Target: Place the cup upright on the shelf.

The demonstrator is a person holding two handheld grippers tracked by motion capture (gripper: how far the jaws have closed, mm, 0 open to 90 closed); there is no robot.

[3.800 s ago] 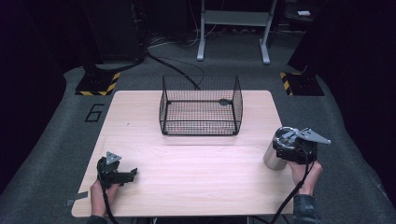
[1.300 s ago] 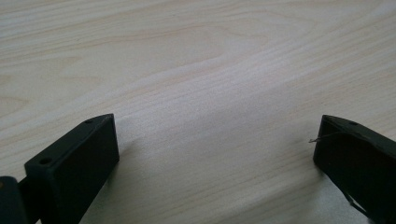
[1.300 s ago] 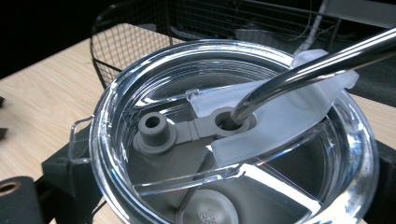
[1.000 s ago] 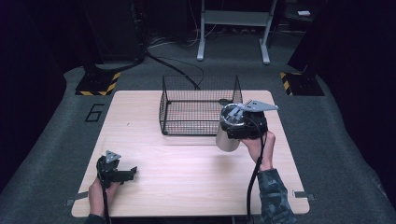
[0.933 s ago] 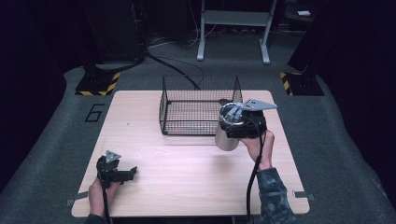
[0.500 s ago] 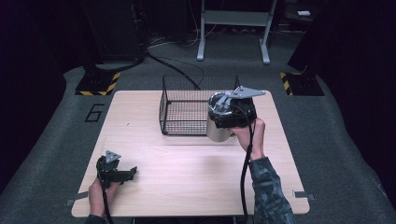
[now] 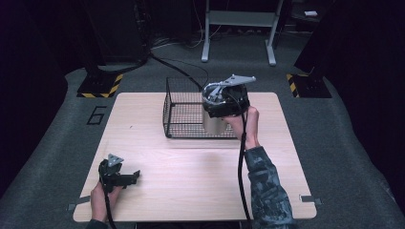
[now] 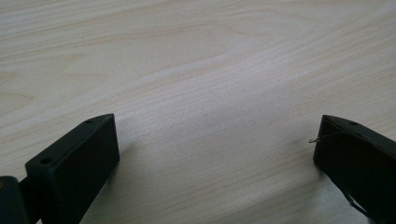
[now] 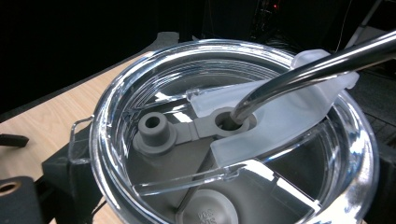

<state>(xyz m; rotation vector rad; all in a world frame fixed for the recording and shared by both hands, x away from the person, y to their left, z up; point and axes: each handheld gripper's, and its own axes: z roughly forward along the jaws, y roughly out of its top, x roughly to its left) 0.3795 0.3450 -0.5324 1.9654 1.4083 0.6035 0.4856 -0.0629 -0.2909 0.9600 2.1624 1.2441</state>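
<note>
In the high view, the right gripper [image 7: 224, 100] carries a steel tumbler [image 7: 216, 125] at the near right corner of the wire basket [image 7: 184, 112], its base about level with the basket's rim. To do this step well, I judge the tumbler should be lifted clear of the near wall, kept upright, centred over the basket floor and only then lowered. The right forearm [image 7: 262, 186] reaches forward from the near edge of the counter [image 7: 191, 167], hand raised above the basket. The left gripper [image 7: 117, 174] rests on the counter well short of the basket, to its left.

In the left gripper view, its jaws stand wide apart over bare wood, empty.

In the right gripper view, the jaws clasp the tumbler just under its clear lid [image 9: 233, 140], from which a metal straw [image 9: 308, 70] slants out.
</note>
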